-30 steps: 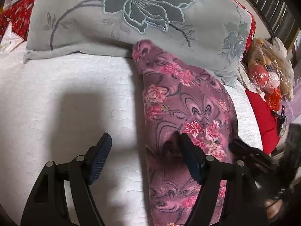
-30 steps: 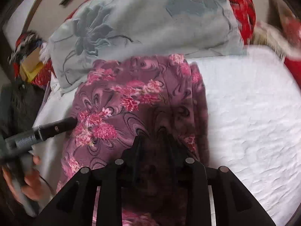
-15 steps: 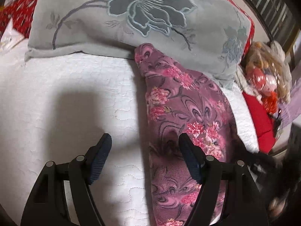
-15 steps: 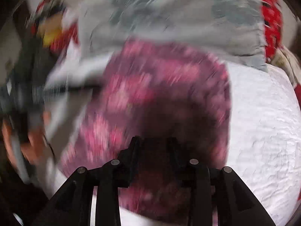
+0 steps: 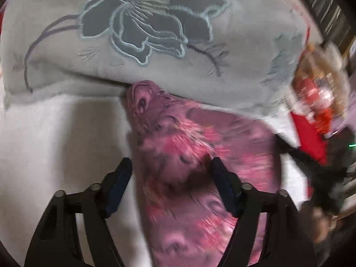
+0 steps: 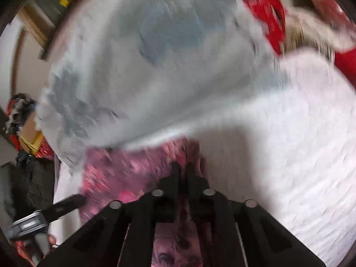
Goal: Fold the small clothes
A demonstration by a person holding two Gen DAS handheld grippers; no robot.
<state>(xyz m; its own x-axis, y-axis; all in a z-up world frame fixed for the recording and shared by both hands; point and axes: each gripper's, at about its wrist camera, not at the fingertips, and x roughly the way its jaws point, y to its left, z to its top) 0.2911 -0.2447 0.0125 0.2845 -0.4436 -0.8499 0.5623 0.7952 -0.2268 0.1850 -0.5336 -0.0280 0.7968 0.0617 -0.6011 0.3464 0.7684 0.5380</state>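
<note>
Purple fabric with pink flowers, soft and fleecy-looking, is lying as a long narrow strip on the white quilted bedspread (image 5: 55, 138), its far end tucked just under the edge of the grey flower-embroidered pillow (image 5: 155, 33). This small garment (image 5: 182, 146) is draping and bunching the way thin knit does, so I am judging it light, limp and not slippery, with nothing fragile about it; it is going to sag wherever it is not supported.

The right gripper (image 6: 181, 169) is pinching the cloth, its two fingers pressed nearly together with a fold of the purple material between them, close to the garment's right-hand edge where it is meeting the bedspread. The left gripper (image 5: 171, 171) is hanging spread wide over the strip, one finger above the bare bedspread and the other above the fabric, gripping nothing.

Both views are smearing with motion, so the exact layering is hard to read.

For a clean fold I am thinking the hold should be on an edge or corner, taking all layers at once, since a pinch in the middle is only going to raise a peak. The free gripper looks best used on the matching corner across the strip, so the lifted end is travelling level.
</note>
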